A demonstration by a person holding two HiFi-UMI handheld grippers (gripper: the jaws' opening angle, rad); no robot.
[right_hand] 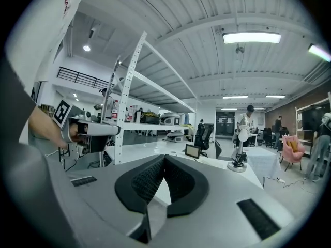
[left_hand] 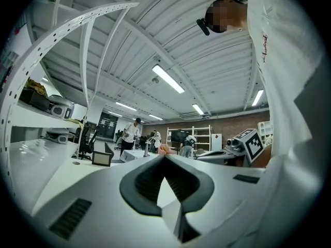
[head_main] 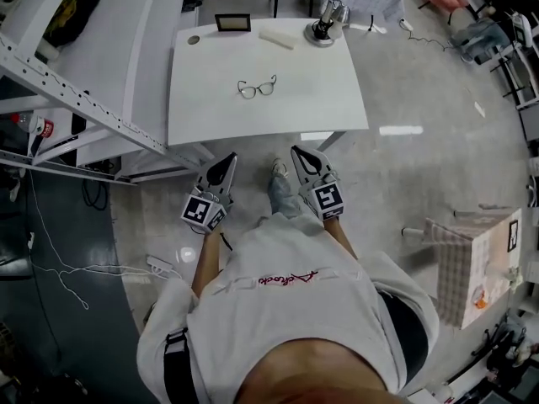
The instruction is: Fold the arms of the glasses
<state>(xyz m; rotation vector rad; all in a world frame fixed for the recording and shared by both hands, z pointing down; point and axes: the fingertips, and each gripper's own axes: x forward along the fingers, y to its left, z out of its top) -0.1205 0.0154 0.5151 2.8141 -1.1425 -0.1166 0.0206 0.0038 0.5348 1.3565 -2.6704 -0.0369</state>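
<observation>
A pair of dark-framed glasses (head_main: 257, 87) lies with its arms spread near the middle of the white table (head_main: 337, 99) in the head view. Both grippers hang in front of the person, short of the table's near edge and well apart from the glasses. My left gripper (head_main: 227, 160) is shut with nothing in it, its tips meeting at the left gripper (left_hand: 165, 156). My right gripper (head_main: 300, 152) is also shut and empty, the tips touching at the right gripper (right_hand: 164, 158). Neither gripper view shows the glasses.
On the table's far side stand a small dark picture frame (head_main: 232, 23), a pale flat bar (head_main: 276, 38) and a small round-based device (head_main: 322, 30). A white perforated metal rack (head_main: 76, 99) runs along the left. A checked box (head_main: 476, 263) sits on the floor at right. Other people stand far off in the room.
</observation>
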